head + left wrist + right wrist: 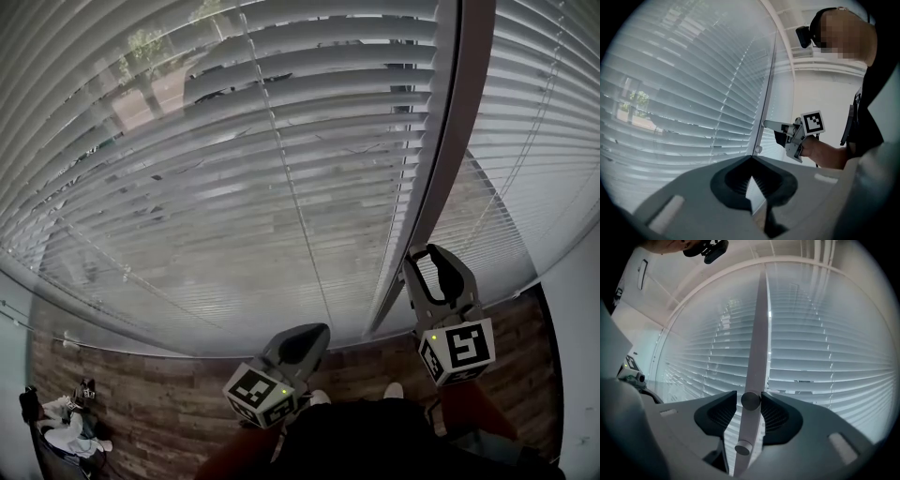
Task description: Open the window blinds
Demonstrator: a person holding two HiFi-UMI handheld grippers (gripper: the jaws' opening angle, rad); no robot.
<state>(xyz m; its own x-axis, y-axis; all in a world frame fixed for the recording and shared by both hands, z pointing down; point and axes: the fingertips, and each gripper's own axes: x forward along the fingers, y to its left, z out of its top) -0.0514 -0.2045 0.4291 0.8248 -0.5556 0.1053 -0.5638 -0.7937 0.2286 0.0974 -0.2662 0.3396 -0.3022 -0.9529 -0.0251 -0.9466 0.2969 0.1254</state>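
Grey horizontal blinds [234,187] cover the window, their slats tilted so the outside shows through in strips. A flat grey wand [441,141] hangs down in front of them. My right gripper [429,251] is up at the wand's lower part. In the right gripper view the wand [757,333] runs between the jaws, which press on both its sides at a round knob [751,401]. The left gripper view shows the right gripper [768,124] reaching the wand [766,93] from the side. My left gripper [314,330] hangs lower and left, shut [751,159] on nothing.
The blinds [825,357] reach nearly to a wood plank floor [169,403]. A second blind panel with a bead chain [525,159] lies right of the wand. A white wall [577,328] closes the right side. Small items [66,422] sit on the floor at lower left.
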